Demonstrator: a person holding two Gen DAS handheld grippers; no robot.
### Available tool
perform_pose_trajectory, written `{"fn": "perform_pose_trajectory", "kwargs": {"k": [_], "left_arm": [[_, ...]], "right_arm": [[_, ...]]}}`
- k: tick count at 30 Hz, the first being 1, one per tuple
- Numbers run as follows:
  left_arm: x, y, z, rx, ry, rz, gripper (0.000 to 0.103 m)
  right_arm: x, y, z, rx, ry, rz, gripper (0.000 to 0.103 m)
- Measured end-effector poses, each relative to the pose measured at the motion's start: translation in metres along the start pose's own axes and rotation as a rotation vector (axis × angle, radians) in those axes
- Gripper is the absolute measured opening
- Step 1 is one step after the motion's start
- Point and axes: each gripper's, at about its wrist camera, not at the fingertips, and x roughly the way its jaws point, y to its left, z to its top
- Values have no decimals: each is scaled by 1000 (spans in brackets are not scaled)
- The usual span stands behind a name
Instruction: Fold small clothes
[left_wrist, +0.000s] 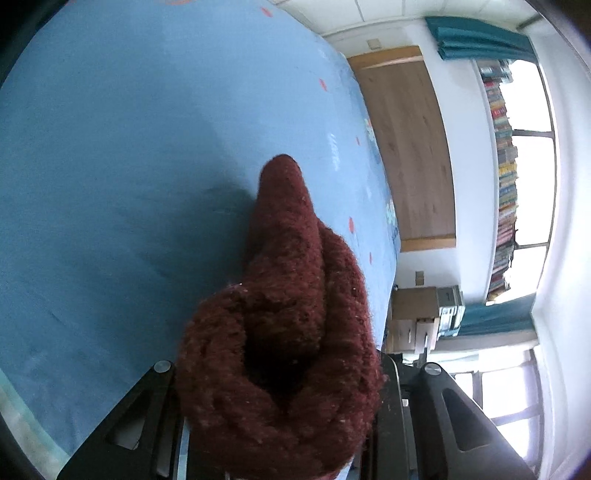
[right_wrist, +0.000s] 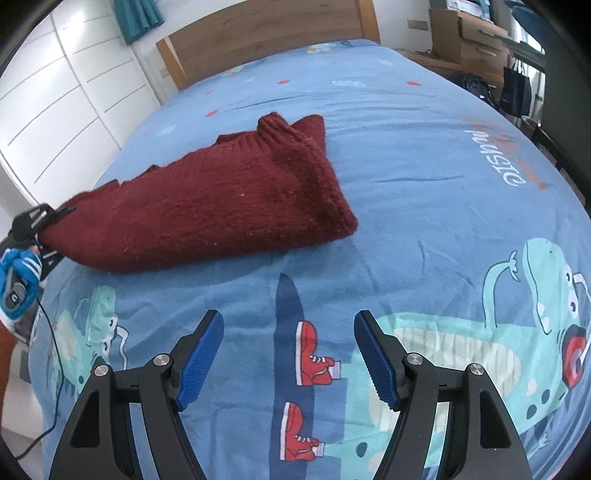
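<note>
A dark red knitted sweater (right_wrist: 207, 206) lies folded on the blue bed sheet (right_wrist: 424, 229). My left gripper (right_wrist: 40, 229) is shut on its left end at the bed's left edge. In the left wrist view the sweater (left_wrist: 288, 325) fills the space between the black arms and hides the fingertips. My right gripper (right_wrist: 288, 328) is open and empty, with blue pads (right_wrist: 201, 362), low over the sheet, apart from the sweater and in front of it.
The sheet has dinosaur prints (right_wrist: 535, 314) and red shoe prints (right_wrist: 314, 354). A wooden headboard (right_wrist: 258, 40) stands at the far end. White wardrobe doors (right_wrist: 55, 96) are on the left. Wooden drawers (right_wrist: 476, 37) and bags (right_wrist: 513, 92) stand at the far right.
</note>
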Motion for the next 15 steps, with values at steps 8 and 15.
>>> {"fn": "perform_pose_trajectory", "kwargs": {"k": [8, 15], "left_arm": [[26, -48, -32, 51, 49, -39, 21], [59, -87, -65, 71, 122, -111, 20]], "right_arm": [[3, -5, -5, -23, 33, 1, 74], [-4, -18, -5, -23, 31, -20, 74]]}}
